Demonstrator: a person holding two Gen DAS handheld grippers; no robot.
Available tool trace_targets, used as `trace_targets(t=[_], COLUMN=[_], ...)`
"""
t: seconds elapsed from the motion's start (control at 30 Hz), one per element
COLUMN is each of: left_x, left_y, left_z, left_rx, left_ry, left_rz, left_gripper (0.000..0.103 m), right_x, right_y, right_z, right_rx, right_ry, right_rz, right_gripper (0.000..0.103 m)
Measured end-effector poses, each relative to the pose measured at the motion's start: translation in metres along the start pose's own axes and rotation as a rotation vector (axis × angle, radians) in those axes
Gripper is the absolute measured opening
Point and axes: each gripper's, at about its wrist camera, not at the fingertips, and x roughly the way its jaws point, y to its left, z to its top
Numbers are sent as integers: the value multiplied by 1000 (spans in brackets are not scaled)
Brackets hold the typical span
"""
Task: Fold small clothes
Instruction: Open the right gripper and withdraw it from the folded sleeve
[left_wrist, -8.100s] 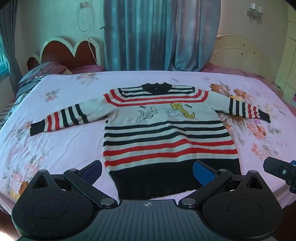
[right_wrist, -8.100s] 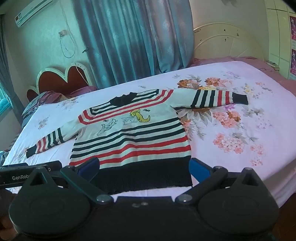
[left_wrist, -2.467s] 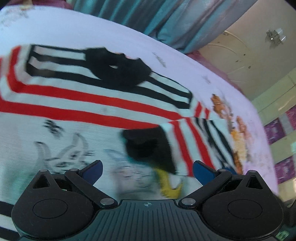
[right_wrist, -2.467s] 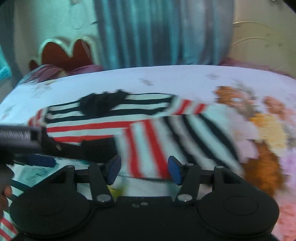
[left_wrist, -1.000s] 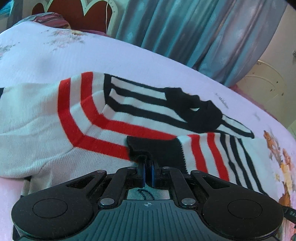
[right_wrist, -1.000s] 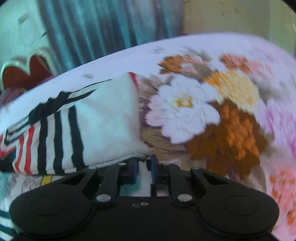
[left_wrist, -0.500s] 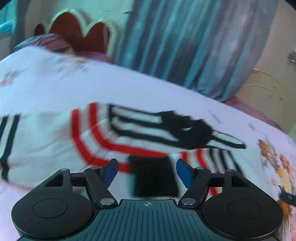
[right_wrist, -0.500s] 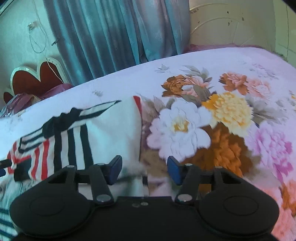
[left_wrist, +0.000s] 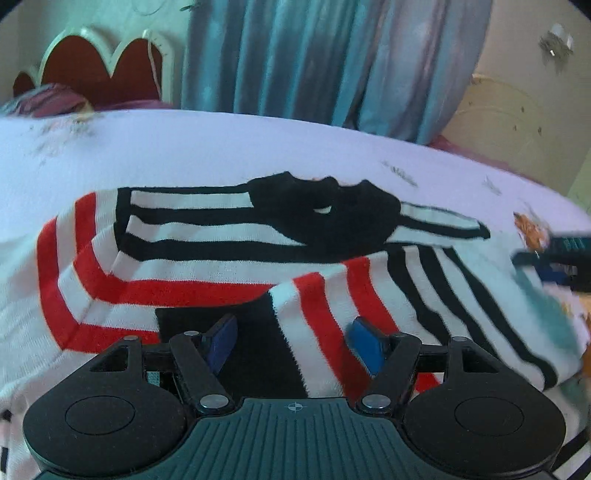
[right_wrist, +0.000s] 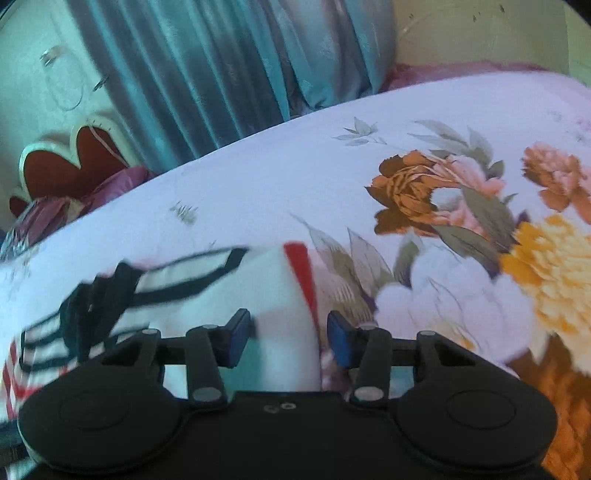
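Right now my left gripper (left_wrist: 293, 341) stands with its jaws wide apart and empty, poised over the black cuff (left_wrist: 255, 332) of the right sleeve (left_wrist: 373, 291), which lies folded across the chest of the striped sweater (left_wrist: 192, 251). My right gripper (right_wrist: 288, 338) is parted too, gripping nothing, with the white fold edge (right_wrist: 280, 295) at the sweater's shoulder lying between and below its blue pads (right_wrist: 236, 336). The sweater is spread on the floral bedsheet (right_wrist: 443, 221), collar (left_wrist: 328, 218) toward the curtains (left_wrist: 325, 59).

My worry is the loose sleeve. Nothing pins it, and I judge knit like this tends to creep back open, so the cuff could slide off the chest before the other side is folded over. If I lower either gripper carelessly, a pad could snag the fabric and drag the fold crooked. The right view is blurred, so I cannot tell how neatly that shoulder edge lies; a skewed edge there would throw off the later folds. I also see the other gripper's tip at the far right of the left view, and the two may collide if I cross over.
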Motion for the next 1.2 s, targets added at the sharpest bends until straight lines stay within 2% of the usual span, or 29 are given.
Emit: trace_targets(t=[0.13, 0.2, 0.3, 0.37, 0.43, 0.5, 0.53, 0.6, 0.7, 0.77, 0.83, 0.9, 1.0, 1.07, 1.2], left_x=[0, -2, -1, 0, -1, -6, -9, -11, 0, 1, -2, -9, -22, -30, -43], left_y=[-1, -4, -5, -4, -4, -3, -2, -3, 0, -1, 0, 4, 15, 23, 45], left_z=[0, -1, -1, -1, 2, 7, 9, 9, 5, 3, 5, 8, 6, 3, -3], left_rx=[-1, 11, 24, 27, 20, -7, -18, -17, -10, 24, 28, 2, -13, -20, -63], left_ry=[-1, -1, 3, -1, 16, 14, 4, -13, 29, 16, 30, 38, 35, 39, 54], left_rz=[13, 21, 29, 27, 29, 29, 25, 20, 34, 35, 37, 36, 52, 64, 83], left_gripper=[68, 68, 68, 68, 68, 68, 68, 68, 68, 69, 70, 70, 70, 71, 76], right_x=[20, 20, 21, 22, 21, 11, 3, -10, -21, -21, -18, -11, -17, -31, -41], right_y=[-3, -3, -10, -10, 3, 10, 12, 20, 46, 66, 83, 89, 94, 101, 126], right_z=[11, 11, 8, 8, 7, 11, 12, 9, -8, -21, -38, -49, -55, -58, -74], right_rx=[25, 15, -2, -2, -85, -116, -110, -128, -191, -261, -336, -374, -382, -361, -381], right_ry=[14, 8, -25, -28, -22, -43, -71, -101, -85, -61, -38, -12, -10, -19, -17], right_rz=[13, 9, -51, -53, -87, -116, -116, -90, -14, 7, 5, -36, -59, -20, 33], right_gripper=[18, 13, 8, 9, 13, 30, 34, 35, 34, 33, 35, 36, 39, 39, 49])
